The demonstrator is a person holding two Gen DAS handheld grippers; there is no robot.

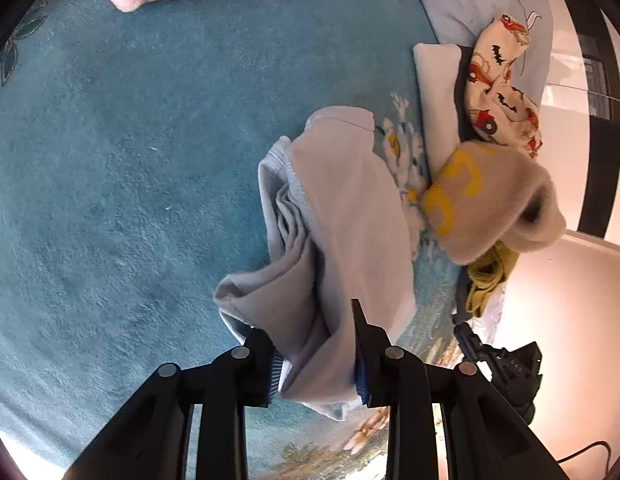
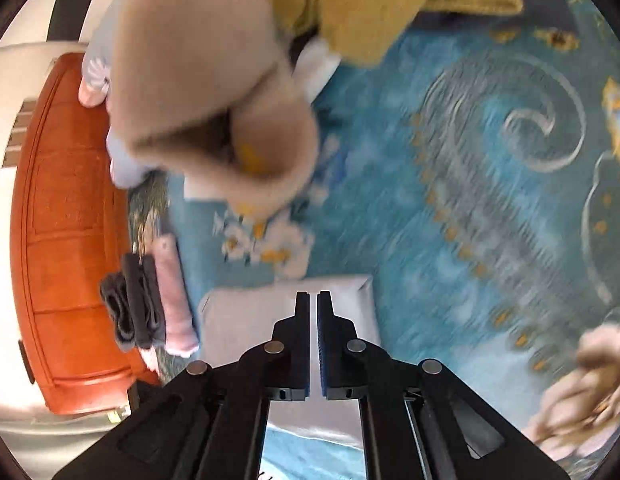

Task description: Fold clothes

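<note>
While the left gripper (image 1: 316,354) clamps the bunched white garment (image 1: 342,220) and the right gripper (image 2: 313,300) sits closed and empty, spreading the garment flat on the carpet (image 1: 130,140) looks next.

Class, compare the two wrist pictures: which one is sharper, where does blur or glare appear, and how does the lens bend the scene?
Left wrist view: mostly sharp, the pale garment crisp in the left tongs; bright glare washes out the lower right floor; dark rounded fisheye corners. Right wrist view: the blue carpet and the beige garment are smeared by motion blur, while the shut right tongs stay sharp.
</note>
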